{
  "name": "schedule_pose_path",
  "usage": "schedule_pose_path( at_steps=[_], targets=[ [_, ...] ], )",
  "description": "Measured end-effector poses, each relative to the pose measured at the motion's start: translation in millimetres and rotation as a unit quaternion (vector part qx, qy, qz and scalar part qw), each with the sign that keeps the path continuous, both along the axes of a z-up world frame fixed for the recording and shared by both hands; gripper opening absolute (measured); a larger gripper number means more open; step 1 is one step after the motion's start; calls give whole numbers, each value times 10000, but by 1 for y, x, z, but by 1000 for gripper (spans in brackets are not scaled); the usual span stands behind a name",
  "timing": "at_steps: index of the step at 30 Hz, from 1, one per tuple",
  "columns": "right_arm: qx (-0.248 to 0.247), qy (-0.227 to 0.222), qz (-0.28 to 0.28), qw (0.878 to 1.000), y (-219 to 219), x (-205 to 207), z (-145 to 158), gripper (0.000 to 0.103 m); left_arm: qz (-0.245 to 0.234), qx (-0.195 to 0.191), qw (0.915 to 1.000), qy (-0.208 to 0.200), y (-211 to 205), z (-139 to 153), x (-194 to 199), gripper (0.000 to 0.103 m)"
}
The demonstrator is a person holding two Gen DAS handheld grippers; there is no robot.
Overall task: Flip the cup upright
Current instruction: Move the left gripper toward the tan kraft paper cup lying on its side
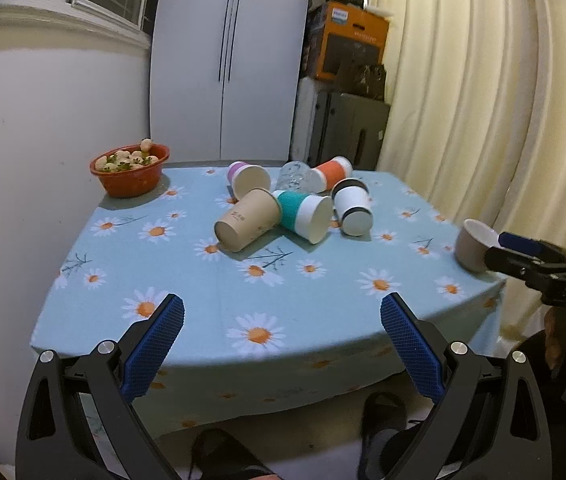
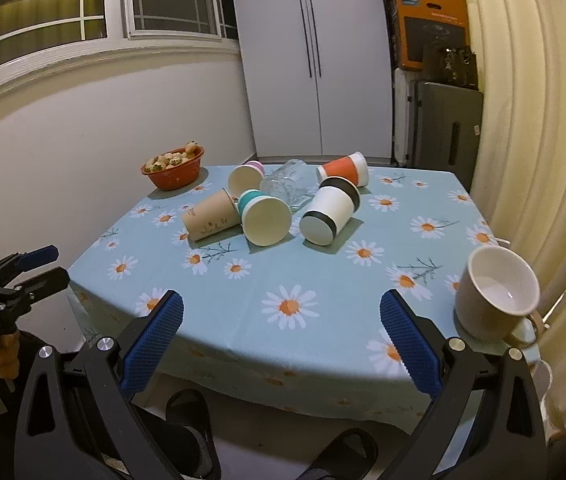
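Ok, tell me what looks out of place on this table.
The paper cups and a glass lie toppled in a heap mid-table. The mug stands upright but close to the table's near right corner.

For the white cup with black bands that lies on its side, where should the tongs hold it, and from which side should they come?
Probably grip the white cup with black bands across its white middle wall, between the bands. It lies on its side with its base toward the cameras and its right flank free. The open right tongs could come from the near edge of the table, one finger on each flank; the glass crowds its left.
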State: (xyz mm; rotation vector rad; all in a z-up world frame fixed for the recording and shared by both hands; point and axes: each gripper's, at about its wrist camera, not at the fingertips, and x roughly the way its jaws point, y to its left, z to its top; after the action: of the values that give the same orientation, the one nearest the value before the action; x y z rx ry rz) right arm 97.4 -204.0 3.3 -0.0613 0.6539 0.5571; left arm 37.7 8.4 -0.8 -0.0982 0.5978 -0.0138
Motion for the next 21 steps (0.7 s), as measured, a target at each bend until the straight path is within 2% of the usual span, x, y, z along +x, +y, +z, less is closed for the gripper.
schedule_pose_path(
  at_steps=[7, 10, 13, 18, 21],
  targets=[
    [-83, 83, 191, 9997, 20, 33, 7, 98, -363, 78, 9990, 251, 7, 18, 44, 96],
    [-87, 198, 257, 9994, 29, 49, 8, 98, -543, 178, 9972, 484, 10, 24, 72, 96],
    [-146, 302, 320, 9989, 39, 66, 6, 98, -693, 155, 9935, 886, 14, 23, 105, 96],
    [-325, 515, 479, 9970, 52, 93, -1, 98, -865, 630, 9858, 1291, 14, 15, 151, 96],
    [-390, 592, 537, 9960, 57, 104, -5, 98, -1004, 981, 9775, 1572, 11, 4, 177, 96]
  ],
)
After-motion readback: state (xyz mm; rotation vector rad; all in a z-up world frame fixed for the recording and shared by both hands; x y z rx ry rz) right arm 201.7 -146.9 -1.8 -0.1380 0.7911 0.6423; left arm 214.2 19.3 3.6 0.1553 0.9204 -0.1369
